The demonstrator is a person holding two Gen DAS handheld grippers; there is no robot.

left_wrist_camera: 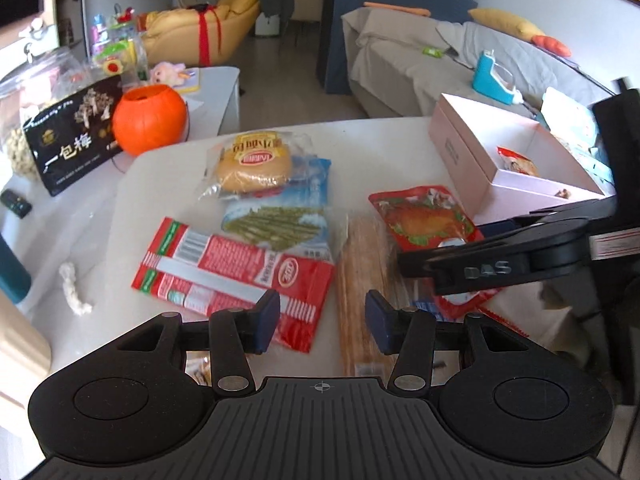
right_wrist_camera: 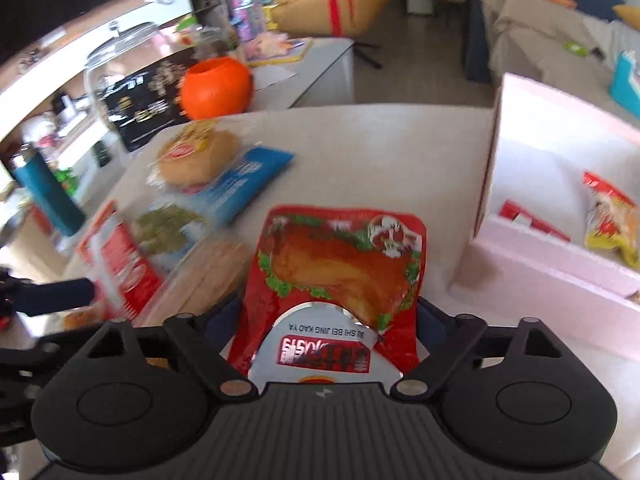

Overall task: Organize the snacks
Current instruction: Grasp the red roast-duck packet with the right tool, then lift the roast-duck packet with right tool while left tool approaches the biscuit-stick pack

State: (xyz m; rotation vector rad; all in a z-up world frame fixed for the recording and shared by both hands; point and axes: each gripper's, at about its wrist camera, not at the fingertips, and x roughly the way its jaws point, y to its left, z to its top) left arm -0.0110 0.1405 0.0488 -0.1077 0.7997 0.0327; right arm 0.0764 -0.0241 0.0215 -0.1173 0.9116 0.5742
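My right gripper (right_wrist_camera: 328, 320) is shut on a red roast-duck packet (right_wrist_camera: 340, 264) and holds it above the table, left of the open pink box (right_wrist_camera: 532, 280). It shows from the side in the left wrist view (left_wrist_camera: 412, 268), with the packet (left_wrist_camera: 424, 216) in it. My left gripper (left_wrist_camera: 322, 316) is open and empty over a long packet of biscuit sticks (left_wrist_camera: 362, 280). On the white table (left_wrist_camera: 380, 148) lie a red sausage packet (left_wrist_camera: 236, 268), a blue-and-green packet (left_wrist_camera: 288, 212) and a wrapped bun (left_wrist_camera: 252, 164).
The pink box (left_wrist_camera: 500, 160) holds a few snack packets (right_wrist_camera: 612, 216). An orange pumpkin bucket (left_wrist_camera: 150, 118), a black bag (left_wrist_camera: 72, 136) and a glass jar (right_wrist_camera: 120, 64) stand at the far left. A sofa (left_wrist_camera: 460, 52) lies behind. A white scrap (left_wrist_camera: 74, 292) lies left.
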